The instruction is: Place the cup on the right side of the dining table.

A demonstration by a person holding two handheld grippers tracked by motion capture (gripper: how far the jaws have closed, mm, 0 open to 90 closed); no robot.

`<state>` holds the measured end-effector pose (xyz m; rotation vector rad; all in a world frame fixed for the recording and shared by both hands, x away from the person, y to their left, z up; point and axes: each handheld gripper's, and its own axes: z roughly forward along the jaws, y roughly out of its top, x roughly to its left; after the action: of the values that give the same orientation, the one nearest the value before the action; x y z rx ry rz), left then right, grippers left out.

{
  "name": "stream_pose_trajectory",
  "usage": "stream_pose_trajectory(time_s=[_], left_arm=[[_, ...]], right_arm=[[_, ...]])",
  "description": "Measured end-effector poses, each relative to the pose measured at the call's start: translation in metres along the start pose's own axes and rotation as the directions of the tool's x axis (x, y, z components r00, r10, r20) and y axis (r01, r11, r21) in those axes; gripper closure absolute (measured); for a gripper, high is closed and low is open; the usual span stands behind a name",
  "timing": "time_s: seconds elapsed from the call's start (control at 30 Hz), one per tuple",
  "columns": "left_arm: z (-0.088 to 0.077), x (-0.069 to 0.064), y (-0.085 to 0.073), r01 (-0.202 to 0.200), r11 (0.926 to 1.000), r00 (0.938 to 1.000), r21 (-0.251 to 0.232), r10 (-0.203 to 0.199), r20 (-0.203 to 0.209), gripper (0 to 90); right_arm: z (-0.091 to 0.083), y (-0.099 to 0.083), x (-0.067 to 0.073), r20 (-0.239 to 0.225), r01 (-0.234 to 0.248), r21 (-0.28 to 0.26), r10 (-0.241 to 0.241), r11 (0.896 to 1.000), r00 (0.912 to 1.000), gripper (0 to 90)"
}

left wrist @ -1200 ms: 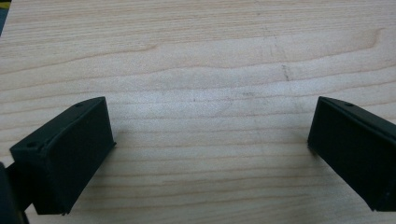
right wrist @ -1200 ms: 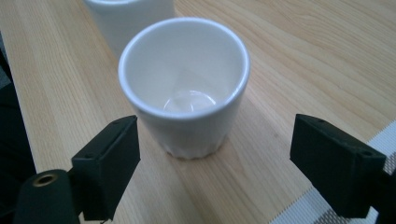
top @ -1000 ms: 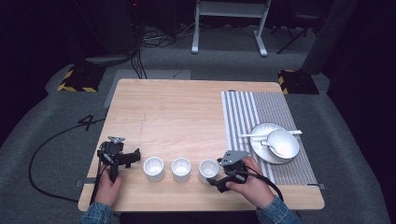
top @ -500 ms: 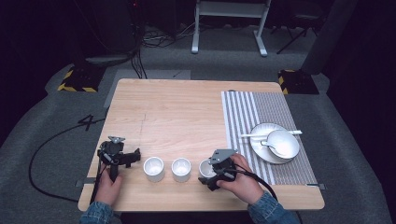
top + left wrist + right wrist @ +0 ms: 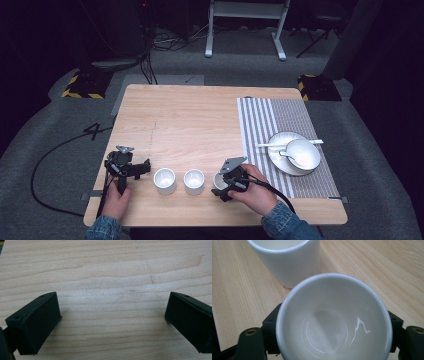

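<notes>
Gripping the white cup [image 5: 334,320] — right tool [image 5: 223,184] just closed around it.

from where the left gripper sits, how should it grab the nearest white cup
Grip the leftmost cup across its round side wall, coming in level from its left. It stands upright without a visible handle, and the open left gripper already faces it.

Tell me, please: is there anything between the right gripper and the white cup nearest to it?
No. The right gripper has just closed on the rightmost white cup, and its jaws sit against the cup's two sides with nothing between. A second cup stands close behind it on the table, apart from it.
</notes>
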<state>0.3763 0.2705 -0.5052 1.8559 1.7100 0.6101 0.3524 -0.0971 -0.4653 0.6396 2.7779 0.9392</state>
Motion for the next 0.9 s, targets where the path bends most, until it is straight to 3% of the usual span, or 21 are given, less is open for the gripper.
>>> stream_pose_trajectory(time_s=[0.33, 0.9], left_arm=[[0.0, 0.0, 0.0, 0.0, 1.0, 1.0, 0.0, 0.0, 0.0, 0.2], [0.0, 0.0, 0.0, 0.0, 1.0, 1.0, 0.0, 0.0, 0.0, 0.3]], right_arm=[[-0.003, 0.008, 0.001, 0.008, 0.039, 0.053, -0.04, 0.998, 0.9992, 27.3], [-0.038, 0.032, -0.016, 0.02, 0.024, 0.026, -0.024, 0.999, 0.9995, 27.3]])
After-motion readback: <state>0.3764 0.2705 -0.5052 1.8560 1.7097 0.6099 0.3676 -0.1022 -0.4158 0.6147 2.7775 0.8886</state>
